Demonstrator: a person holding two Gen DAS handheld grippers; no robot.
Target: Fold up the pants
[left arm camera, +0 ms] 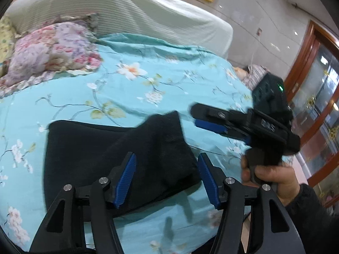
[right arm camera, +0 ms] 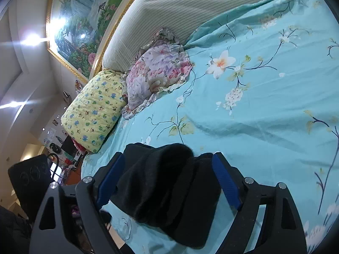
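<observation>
Hidden or unclear: near edge of black pants (left arm camera: 118,160) masked by left gripper (left arm camera: 167,173) linkage in left wrist view; waistband and leg ends not distinguishable, cloth dark and folds hard to read. Right part of left wrist view motion-blurred. Lower end of pants (right arm camera: 167,190) in right wrist view cut off behind gripper frame.

Pants: bundled in rough folded heap on turquoise floral bedspread (left arm camera: 148,74), near edge of bed, one corner raised toward far right.

Left gripper: blue pads (left arm camera: 126,177) spread wide, nothing pinched; pants below and between them, extending left; contact not determinable.

Right gripper (left arm camera: 196,117), left wrist view: held in hand (left arm camera: 273,175), pointing left, tips just beside raised corner of pants; pads look close together here. Right gripper (right arm camera: 167,176), own view: fingers spread, pants bulging between blue pads (right arm camera: 226,182); cloth against left pad, touching right pad uncertain.

Far left: pink floral pillow (left arm camera: 48,50), yellow patterned pillow (right arm camera: 93,110), striped cream headboard cover (left arm camera: 118,6), gold-framed landscape painting (right arm camera: 84,21).
</observation>
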